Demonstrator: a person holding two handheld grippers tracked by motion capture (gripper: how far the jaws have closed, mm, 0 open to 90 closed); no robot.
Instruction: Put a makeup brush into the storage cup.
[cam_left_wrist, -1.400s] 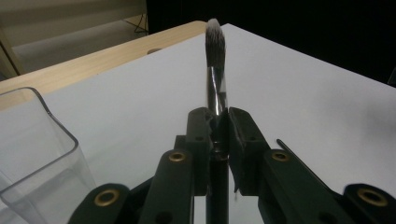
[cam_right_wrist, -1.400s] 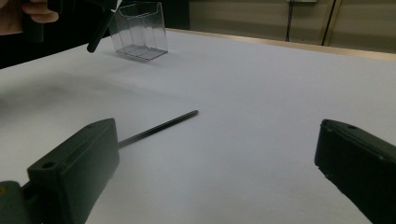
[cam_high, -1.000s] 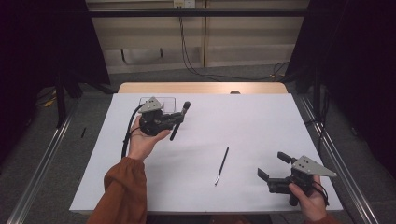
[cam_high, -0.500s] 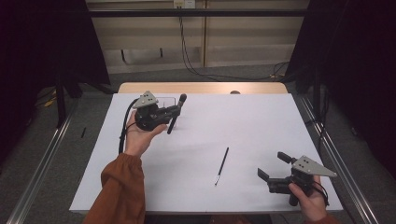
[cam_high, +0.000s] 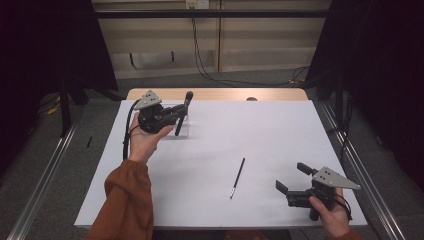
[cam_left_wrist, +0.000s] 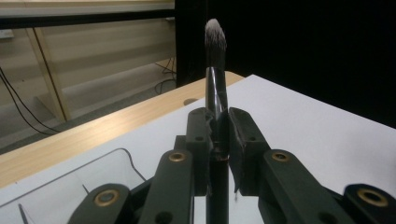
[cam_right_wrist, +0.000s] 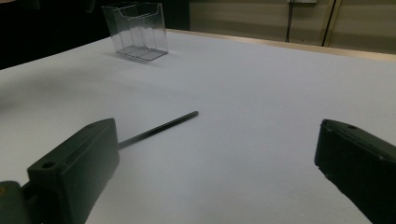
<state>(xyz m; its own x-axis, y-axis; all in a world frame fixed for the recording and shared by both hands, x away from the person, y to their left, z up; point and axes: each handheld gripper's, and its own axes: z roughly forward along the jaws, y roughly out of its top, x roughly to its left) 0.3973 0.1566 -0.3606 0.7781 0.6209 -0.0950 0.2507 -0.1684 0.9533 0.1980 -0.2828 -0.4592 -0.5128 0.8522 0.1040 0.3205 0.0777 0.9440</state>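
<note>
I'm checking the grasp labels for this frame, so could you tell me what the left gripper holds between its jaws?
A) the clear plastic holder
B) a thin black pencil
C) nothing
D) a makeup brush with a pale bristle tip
D: in the left gripper view, the left gripper has its jaws shut on the dark handle of a makeup brush, whose pale tip points up.

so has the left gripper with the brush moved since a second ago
Yes. In the high view the left gripper, shut on the makeup brush, has moved up the picture toward the table's wooden far edge.

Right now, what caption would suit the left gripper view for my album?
Left gripper shut on an upright makeup brush, bristles up, above the white table.
</note>
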